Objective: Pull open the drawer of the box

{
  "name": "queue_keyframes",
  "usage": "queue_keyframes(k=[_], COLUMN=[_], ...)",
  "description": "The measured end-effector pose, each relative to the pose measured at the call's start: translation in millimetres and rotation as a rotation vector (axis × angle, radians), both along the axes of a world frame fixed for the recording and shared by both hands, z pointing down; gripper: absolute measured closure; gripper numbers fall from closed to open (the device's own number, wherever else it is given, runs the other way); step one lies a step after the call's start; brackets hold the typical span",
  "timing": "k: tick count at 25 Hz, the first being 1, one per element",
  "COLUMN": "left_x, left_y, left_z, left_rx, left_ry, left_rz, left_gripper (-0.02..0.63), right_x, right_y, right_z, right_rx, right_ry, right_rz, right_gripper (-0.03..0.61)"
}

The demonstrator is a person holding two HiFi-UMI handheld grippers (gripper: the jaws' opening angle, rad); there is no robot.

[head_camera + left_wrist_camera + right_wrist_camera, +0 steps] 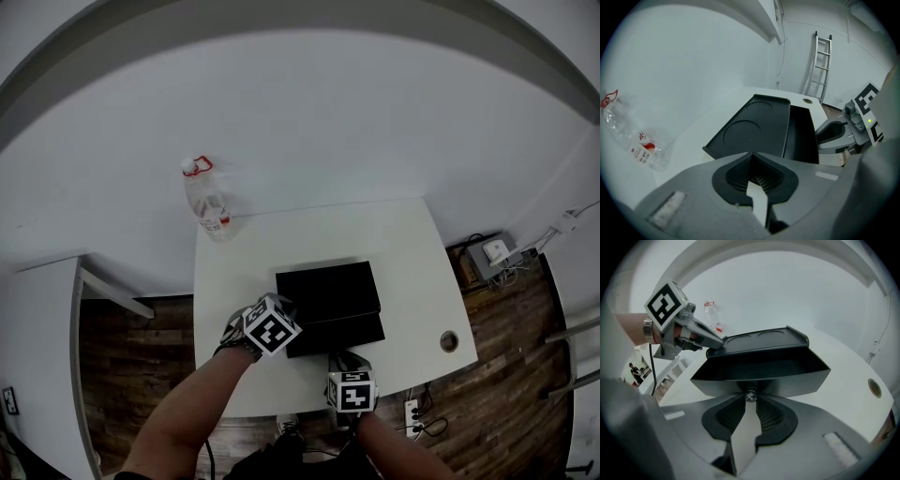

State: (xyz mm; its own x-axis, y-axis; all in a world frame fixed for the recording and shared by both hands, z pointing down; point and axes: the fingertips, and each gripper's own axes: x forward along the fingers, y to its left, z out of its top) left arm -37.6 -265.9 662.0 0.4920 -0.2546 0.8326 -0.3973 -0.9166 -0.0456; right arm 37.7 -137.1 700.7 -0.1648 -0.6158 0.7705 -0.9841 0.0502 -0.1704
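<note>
At the table's [412,281] near edge, the right gripper [749,401] pinches the partly open drawer's [759,376] small knob [750,394] while the left gripper [751,161], jaws pressed together, steadies the black box [754,126]; a weak pinch could slip off the knob.

The black box [754,125] lies on the white table [701,123], with two round recesses in its lid. Just in front of the box's near edge, the left gripper [751,157] has its jaws together at the tips with nothing between them. On the box's right side the drawer [802,136] stands out, the right gripper [820,138] at its front. Well left of the box is a clear bottle [636,143]. Far behind the box, a ladder [819,68] leans on the wall.
</note>
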Motion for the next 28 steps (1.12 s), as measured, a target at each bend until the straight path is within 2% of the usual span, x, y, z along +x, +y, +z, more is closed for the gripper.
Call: queue_keyframes(k=[9,14,18,22,24,27,28], left_x=[-1,0,0,1,0,-10,-13], left_y=[1,2,1,-1,-5,-14,-14], left_z=[1,2,1,2,0,-17,-25], left_rx=[-0.012,-0.014,-0.013,-0.030,-0.031,0.008,0.007], left_ry=[0.001,-0.002,-0.003,0.019,0.050,0.106,0.137], left_rz=[-0.005,-0.005,-0.011,-0.022,-0.053,-0.128,-0.145], left_gripper=[0.611,0.611,0.611,0.611,0.609,0.609,0.609], right_x=[-7,-3,-1,-6,-5,-2,-1], right_y=[46,48,49,58,70,92,100], right_z=[5,6,7,-3,-11,-24,-29], right_rx=[-0.032,-0.028,-0.037,-0.009,0.013,0.028,0.030], right_ry=[-0.025,-0.025,-0.066,-0.137,-0.161,-0.235,-0.265], right_rz=[0.017,0.028,0.034,0.017,0.011,-0.023,-0.044], right_gripper=[0.505,0.505,0.502,0.447,0.459,0.567,0.574])
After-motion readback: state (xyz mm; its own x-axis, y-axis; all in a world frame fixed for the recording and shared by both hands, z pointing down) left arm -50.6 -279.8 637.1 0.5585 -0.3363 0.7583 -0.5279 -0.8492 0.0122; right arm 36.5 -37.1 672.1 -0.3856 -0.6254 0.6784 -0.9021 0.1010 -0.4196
